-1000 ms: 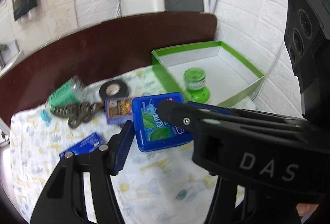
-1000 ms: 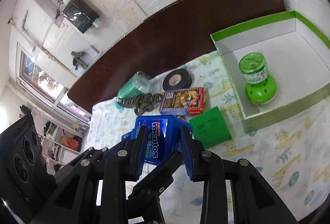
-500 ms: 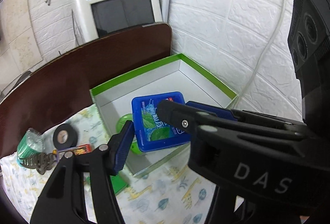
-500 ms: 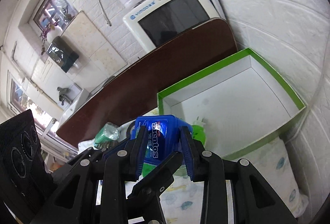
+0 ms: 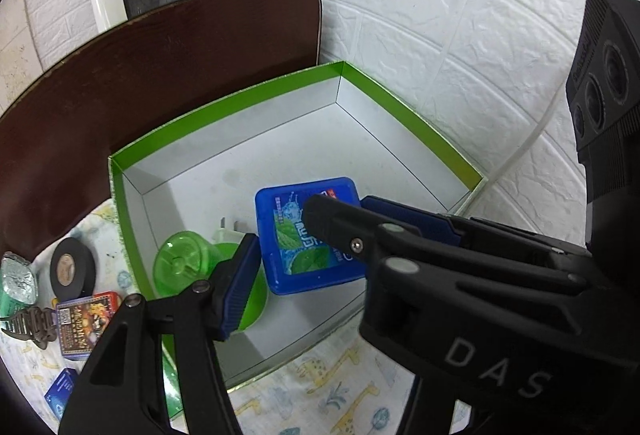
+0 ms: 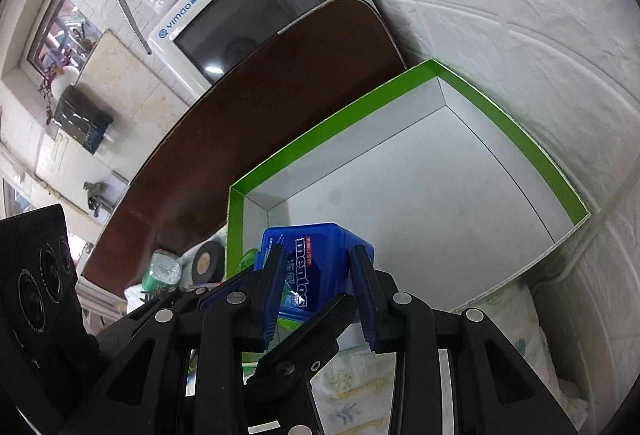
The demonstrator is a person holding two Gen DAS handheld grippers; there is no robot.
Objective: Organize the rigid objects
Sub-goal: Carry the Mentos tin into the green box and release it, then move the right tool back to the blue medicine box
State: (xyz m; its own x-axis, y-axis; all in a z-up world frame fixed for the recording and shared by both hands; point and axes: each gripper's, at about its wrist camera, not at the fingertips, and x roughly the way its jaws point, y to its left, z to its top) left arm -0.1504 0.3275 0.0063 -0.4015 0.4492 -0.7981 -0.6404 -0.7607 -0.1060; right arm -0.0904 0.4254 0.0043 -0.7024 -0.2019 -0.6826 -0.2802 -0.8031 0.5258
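Blue mints box (image 5: 308, 235) hangs over the open green-rimmed carton (image 5: 224, 103), clamped between both tools: we pinch its two sides with our left gripper (image 5: 308, 235) and its other pair of faces with our right gripper (image 6: 316, 287). Below it in the carton stands a green plastic jar (image 5: 184, 263). On the patterned cloth (image 5: 340, 395) outside we see a tape roll (image 5: 72, 271).

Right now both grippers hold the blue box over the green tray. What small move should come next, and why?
Probably lower it a little to the tray's bare white floor. The blue box is pinched by the left gripper and right gripper, beside the green bottle.
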